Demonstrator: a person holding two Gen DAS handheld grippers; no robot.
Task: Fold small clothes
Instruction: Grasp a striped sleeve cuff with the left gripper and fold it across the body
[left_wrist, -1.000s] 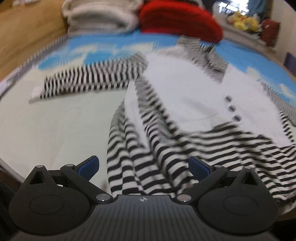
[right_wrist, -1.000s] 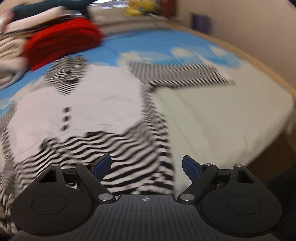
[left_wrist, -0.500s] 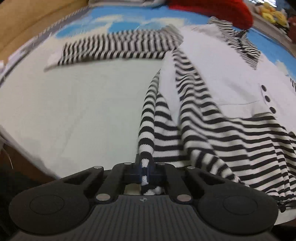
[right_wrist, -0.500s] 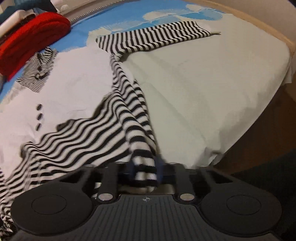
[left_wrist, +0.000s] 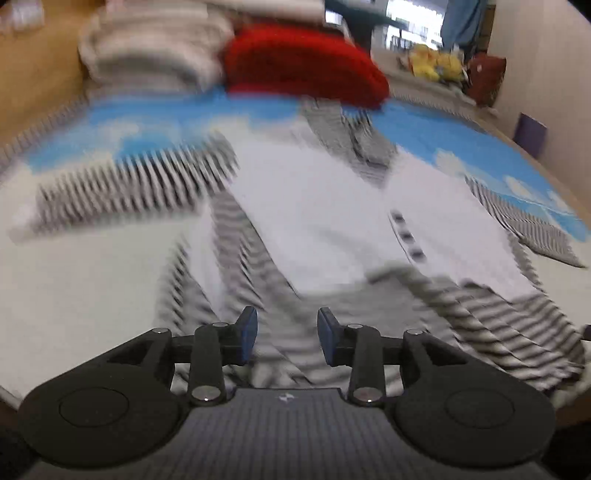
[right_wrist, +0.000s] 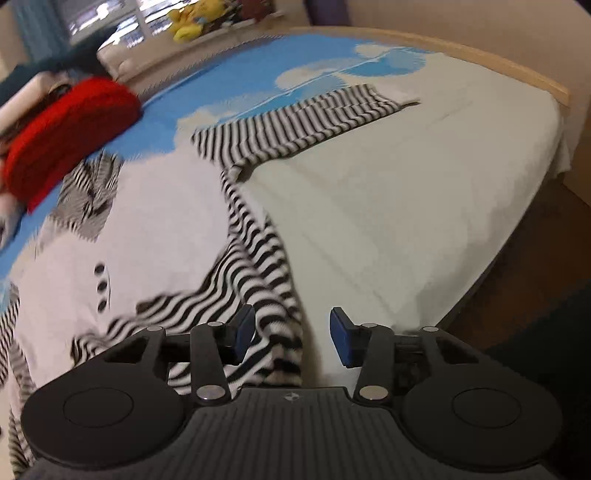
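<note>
A small white top (left_wrist: 314, 221) with three dark buttons and black-and-white striped sleeves, collar and hem lies spread face up on the bed. The left wrist view is blurred. My left gripper (left_wrist: 287, 338) hovers over the hem's left part (left_wrist: 280, 354), jaws opening, pads clear of the cloth. In the right wrist view the same top (right_wrist: 159, 229) shows its right sleeve (right_wrist: 295, 122) stretched outward. My right gripper (right_wrist: 293, 338) is opening too. The bunched striped hem corner (right_wrist: 275, 306) lies between its pads, close to the left one, not pinched.
The bed sheet (left_wrist: 166, 114) is blue with clouds at the far side and pale near me. Folded red knitwear (left_wrist: 303, 62) and a pale folded stack (left_wrist: 155, 48) sit behind the collar. The mattress edge (right_wrist: 480, 280) drops to dark floor on the right.
Both grippers stood open a second ago, then shut on the striped hem corners, and now their jaws have parted and let the cloth go. The left view has tilted up toward the far side.
</note>
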